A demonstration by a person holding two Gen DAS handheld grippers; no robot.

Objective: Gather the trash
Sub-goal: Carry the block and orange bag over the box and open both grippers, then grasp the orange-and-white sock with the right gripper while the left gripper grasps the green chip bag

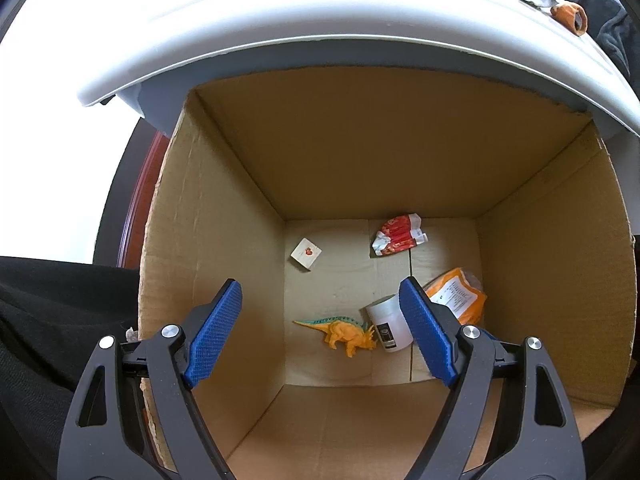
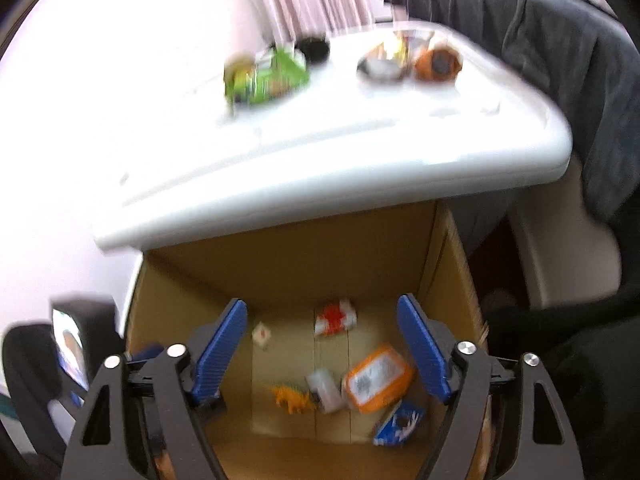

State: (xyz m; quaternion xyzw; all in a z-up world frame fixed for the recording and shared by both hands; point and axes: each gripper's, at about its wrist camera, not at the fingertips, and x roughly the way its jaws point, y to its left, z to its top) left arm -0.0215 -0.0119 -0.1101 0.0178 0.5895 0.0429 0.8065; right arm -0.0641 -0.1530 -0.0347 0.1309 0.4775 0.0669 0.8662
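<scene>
My left gripper (image 1: 320, 284) hangs open and empty over a deep cardboard box (image 1: 400, 152). On the box floor lie a red-and-white wrapper (image 1: 398, 235), a small white packet (image 1: 306, 253), an orange pouch (image 1: 458, 296), a white cup (image 1: 390, 328) on its side and a yellow toy dinosaur (image 1: 344, 333). The blurred right wrist view has my right gripper (image 2: 322, 302) open and empty above the same box (image 2: 304, 276). There a blue packet (image 2: 400, 424) lies by the orange pouch (image 2: 376, 380). On the white table (image 2: 360, 152) remain a green wrapper (image 2: 266, 74), a silvery wrapper (image 2: 380, 66) and an orange piece (image 2: 438, 64).
The table edge (image 1: 280, 20) overhangs the far side of the box. A black round object (image 2: 314, 50) sits behind the green wrapper. Dark cloth (image 2: 540, 40) lies to the right of the table, and a black device (image 2: 72, 340) stands left of the box.
</scene>
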